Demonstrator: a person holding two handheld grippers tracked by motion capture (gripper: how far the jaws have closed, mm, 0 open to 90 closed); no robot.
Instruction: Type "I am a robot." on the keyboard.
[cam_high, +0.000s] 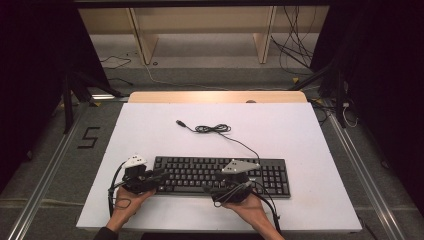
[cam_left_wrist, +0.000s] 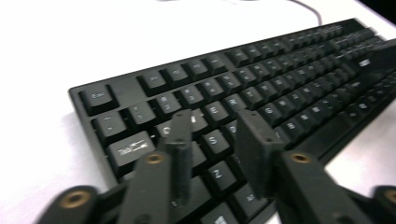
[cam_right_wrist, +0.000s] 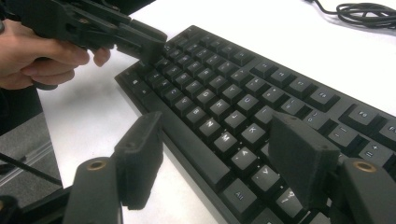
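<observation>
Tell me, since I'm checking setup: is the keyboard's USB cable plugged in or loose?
Loose: the cable lies coiled on the table, its plug free.

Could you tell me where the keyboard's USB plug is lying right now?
In the high view, the USB plug lies on the white table, behind the keyboard and left of its coiled cable.

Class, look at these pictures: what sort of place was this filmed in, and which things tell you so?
Probably a recording lab or studio: a white tabletop bearing one black computer keyboard, black curtains at the sides, and loose cables on the grey floor.
</observation>
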